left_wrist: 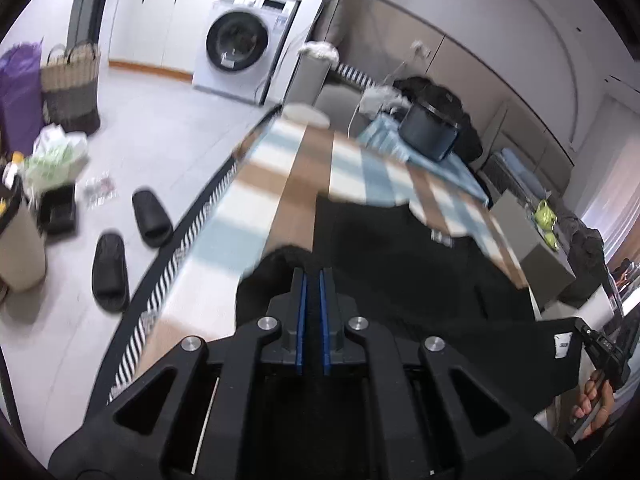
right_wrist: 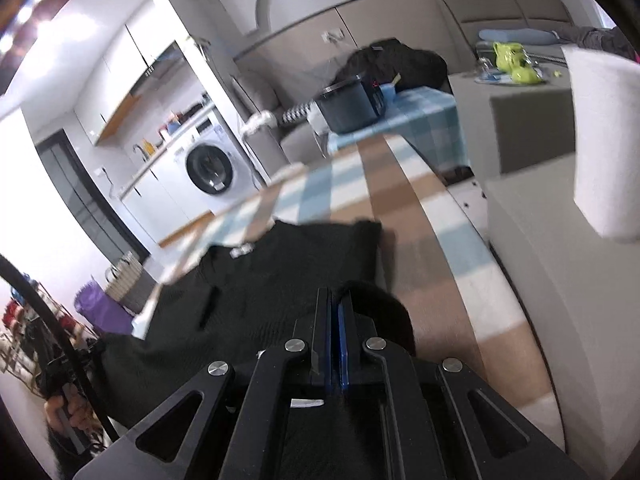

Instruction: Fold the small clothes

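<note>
A black garment (left_wrist: 404, 264) lies spread on a table with a brown, white and blue checked cloth (left_wrist: 276, 184). My left gripper (left_wrist: 313, 276) is shut on the garment's near left edge, with black fabric bunched between its blue pads. In the right wrist view the same black garment (right_wrist: 280, 264) stretches to the left over the checked cloth (right_wrist: 424, 232). My right gripper (right_wrist: 335, 296) is shut on its near right edge, with a fold of fabric bulging beside the fingers. Both held edges are lifted off the table. The images are blurred.
A dark pot (left_wrist: 430, 130) and a black bag (left_wrist: 436, 96) stand at the table's far end. Two black slippers (left_wrist: 128, 240), a woven basket (left_wrist: 70, 84) and a washing machine (left_wrist: 236, 52) are on the floor to the left. A grey sofa (right_wrist: 532, 248) is to the right.
</note>
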